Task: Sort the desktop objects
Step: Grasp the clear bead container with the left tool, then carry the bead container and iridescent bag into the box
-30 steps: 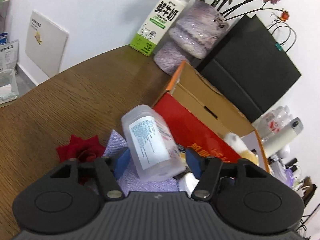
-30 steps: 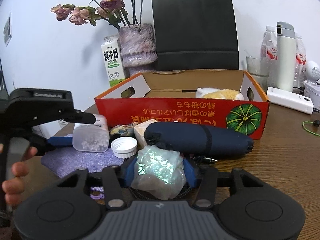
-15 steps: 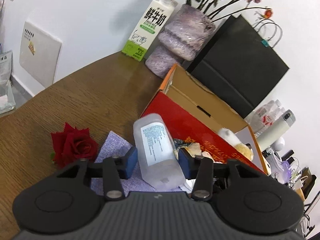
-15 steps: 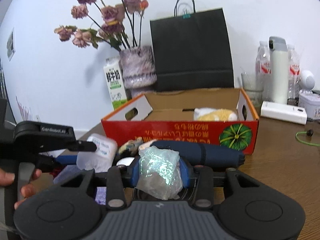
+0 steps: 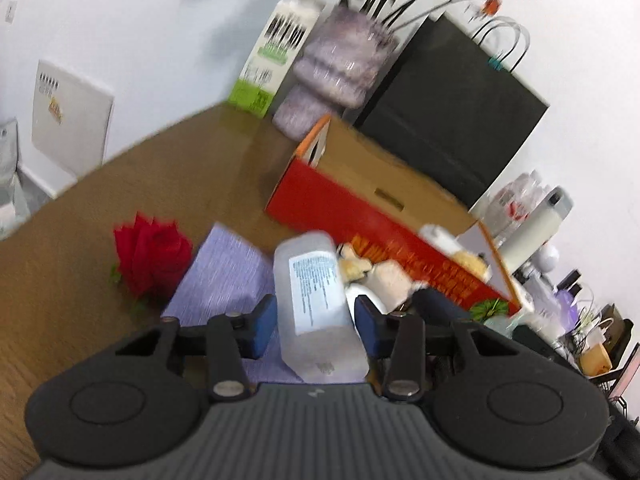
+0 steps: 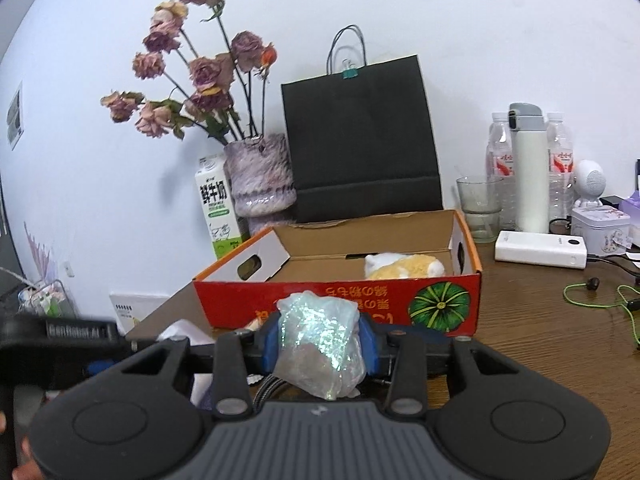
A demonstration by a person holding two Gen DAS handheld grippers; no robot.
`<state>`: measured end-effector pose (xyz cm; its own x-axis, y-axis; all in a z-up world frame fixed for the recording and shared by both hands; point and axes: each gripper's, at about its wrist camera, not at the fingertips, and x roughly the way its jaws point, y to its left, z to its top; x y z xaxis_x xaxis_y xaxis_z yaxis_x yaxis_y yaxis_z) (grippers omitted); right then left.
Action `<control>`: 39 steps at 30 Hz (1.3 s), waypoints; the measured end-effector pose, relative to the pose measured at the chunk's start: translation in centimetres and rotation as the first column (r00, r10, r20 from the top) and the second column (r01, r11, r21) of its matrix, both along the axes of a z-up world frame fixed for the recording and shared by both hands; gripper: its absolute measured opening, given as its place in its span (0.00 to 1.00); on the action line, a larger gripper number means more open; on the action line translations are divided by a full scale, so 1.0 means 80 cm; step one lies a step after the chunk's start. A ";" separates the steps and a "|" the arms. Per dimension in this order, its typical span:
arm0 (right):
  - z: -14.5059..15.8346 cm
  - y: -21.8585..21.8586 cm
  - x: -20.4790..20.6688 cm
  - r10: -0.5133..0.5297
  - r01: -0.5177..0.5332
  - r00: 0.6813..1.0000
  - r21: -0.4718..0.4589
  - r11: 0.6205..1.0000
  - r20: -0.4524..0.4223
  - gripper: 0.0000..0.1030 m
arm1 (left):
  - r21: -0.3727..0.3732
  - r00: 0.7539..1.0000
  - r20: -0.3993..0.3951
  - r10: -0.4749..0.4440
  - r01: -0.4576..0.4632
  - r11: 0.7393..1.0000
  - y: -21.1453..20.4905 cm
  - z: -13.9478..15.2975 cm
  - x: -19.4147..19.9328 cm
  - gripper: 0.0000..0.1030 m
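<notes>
Grippers (image 5: pixel 316 322) (image 6: pixel 320 344) tilt downward (each clamping): jar (image 5: pixel 314 304), shiny bag (image 6: pixel 320 344).

Black paper bag (image 6: pixel 362 138), milk carton (image 6: pixel 217 210), flower vase (image 6: pixel 260 178) — perhaps 2 water bottles (image 6: pixel 560 160).

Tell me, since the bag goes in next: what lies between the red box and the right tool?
Only the shiny crumpled bag held in the right tool, and behind it a dark pouch against the red box, in the right wrist view.

A jar (image 5: pixel 316 304) sits between the left fingers (image 5: pixel 264 326), a cloth (image 5: pixel 224 276) beneath and a rose (image 5: pixel 150 258) to their left. Beyond the right fingers (image 6: pixel 271 340), which flank a bag (image 6: pixel 320 344), stands a box (image 6: pixel 340 300) with a plush (image 6: pixel 404 266) inside.
</notes>
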<state>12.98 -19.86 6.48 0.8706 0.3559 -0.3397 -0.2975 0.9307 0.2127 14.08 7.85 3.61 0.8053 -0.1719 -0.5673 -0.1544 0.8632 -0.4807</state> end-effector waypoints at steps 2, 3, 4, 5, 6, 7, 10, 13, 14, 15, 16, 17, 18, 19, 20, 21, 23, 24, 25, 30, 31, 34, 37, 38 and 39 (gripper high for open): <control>0.000 -0.002 0.001 -0.004 0.004 1.000 0.004 1.000 -0.003 0.37 | -0.043 1.000 -0.023 -0.008 0.007 0.999 0.004 -0.007 0.004 0.48; -0.001 -0.002 0.001 -0.004 0.004 1.000 0.004 1.000 -0.004 0.38 | -0.054 0.999 -0.033 -0.013 0.012 0.998 0.006 -0.009 0.007 0.51; -0.001 -0.002 0.001 -0.005 0.005 1.000 0.004 1.000 -0.004 0.38 | -0.057 0.999 -0.045 -0.018 0.015 0.998 0.007 -0.012 0.011 0.58; -0.002 -0.002 0.001 -0.004 0.004 1.000 0.003 1.000 -0.005 0.38 | -0.059 0.998 -0.058 -0.014 0.011 0.998 0.006 -0.015 0.014 0.62; -0.003 -0.002 0.001 -0.003 0.003 1.000 0.002 1.000 -0.006 0.38 | -0.064 0.997 -0.073 -0.011 0.006 0.998 0.007 -0.019 0.017 0.62; -0.003 -0.001 0.002 -0.002 0.002 1.000 0.002 1.000 -0.008 0.38 | -0.070 0.996 -0.084 -0.009 0.004 0.998 0.008 -0.023 0.019 0.61; -0.004 -0.001 0.002 -0.002 0.002 1.000 0.002 1.000 -0.010 0.38 | -0.080 0.998 -0.069 -0.002 -0.003 0.997 0.011 -0.023 0.016 0.61; -0.004 0.000 0.001 -0.002 0.002 1.000 0.002 1.000 -0.006 0.38 | -0.069 1.000 -0.031 -0.001 -0.001 0.998 0.009 -0.017 0.010 0.60; -0.003 0.000 0.001 -0.002 0.002 1.000 0.002 1.000 -0.004 0.38 | -0.066 1.000 -0.014 -0.005 0.004 0.998 0.008 -0.013 0.008 0.57; -0.003 0.000 0.001 -0.002 0.002 1.000 0.002 1.000 -0.003 0.38 | -0.067 1.000 0.008 -0.016 0.017 0.998 0.006 -0.010 0.005 0.50; -0.003 0.000 0.000 -0.002 0.002 1.000 0.003 1.000 -0.002 0.38 | -0.064 0.999 0.021 -0.024 0.026 0.998 0.005 -0.007 0.004 0.42; -0.003 0.000 0.000 -0.002 0.002 1.000 0.004 1.000 -0.001 0.38 | -0.051 0.999 0.036 -0.031 0.033 0.998 0.002 -0.004 0.001 0.41; -0.003 0.000 0.000 -0.003 0.003 1.000 0.004 1.000 -0.002 0.38 | -0.040 0.998 0.047 -0.035 0.037 0.999 -0.001 -0.002 -0.001 0.40; -0.003 0.000 0.000 -0.003 0.003 1.000 0.004 1.000 -0.003 0.38 | -0.035 0.998 0.058 -0.041 0.043 0.998 -0.003 0.000 -0.002 0.40; -0.003 0.000 0.000 -0.003 0.003 1.000 0.004 1.000 -0.004 0.38 | -0.041 0.997 0.066 -0.046 0.048 0.998 -0.003 0.001 -0.004 0.40; -0.003 -0.001 0.000 -0.004 0.004 1.000 0.005 1.000 -0.004 0.38 | -0.043 0.996 0.073 -0.049 0.053 0.998 -0.004 0.003 -0.005 0.40; -0.003 -0.001 0.000 -0.004 0.004 1.000 0.006 1.000 -0.003 0.38 | -0.041 0.994 0.091 -0.052 0.056 0.998 -0.005 0.006 -0.007 0.40; -0.003 -0.001 0.000 -0.005 0.005 1.000 0.006 1.000 -0.003 0.38 | -0.040 0.994 0.099 -0.052 0.057 0.998 -0.006 0.008 -0.008 0.40; -0.003 -0.001 0.000 -0.003 0.003 1.000 0.005 1.000 -0.004 0.38 | -0.038 0.992 0.111 -0.053 0.058 0.998 -0.007 0.010 -0.010 0.40; 0.002 -0.002 -0.001 0.007 -0.007 1.000 0.011 1.000 0.010 0.38 | -0.029 0.982 0.180 -0.058 0.065 0.997 -0.010 0.026 -0.023 0.40; 0.004 -0.002 -0.001 0.012 -0.012 1.000 0.014 1.000 0.015 0.38 | -0.025 0.977 0.202 -0.061 0.067 0.997 -0.012 0.031 -0.026 0.40; 0.012 -0.002 0.003 0.022 -0.022 0.999 0.012 1.000 0.035 0.38 | 0.016 0.966 0.247 -0.077 0.075 0.997 -0.019 0.047 -0.029 0.40; 0.024 0.003 0.016 0.038 -0.037 0.998 -0.006 0.999 0.056 0.38 | 0.037 0.956 0.270 -0.116 0.110 0.993 -0.029 0.063 -0.015 0.40; 0.028 0.005 0.022 0.042 -0.042 0.997 -0.011 0.999 0.061 0.38 | 0.049 0.954 0.272 -0.124 0.115 0.992 -0.032 0.069 -0.008 0.40; 0.032 0.008 0.028 0.046 -0.045 0.997 -0.015 0.999 0.069 0.38 | 0.066 0.952 0.276 -0.130 0.116 0.991 -0.036 0.074 -0.002 0.40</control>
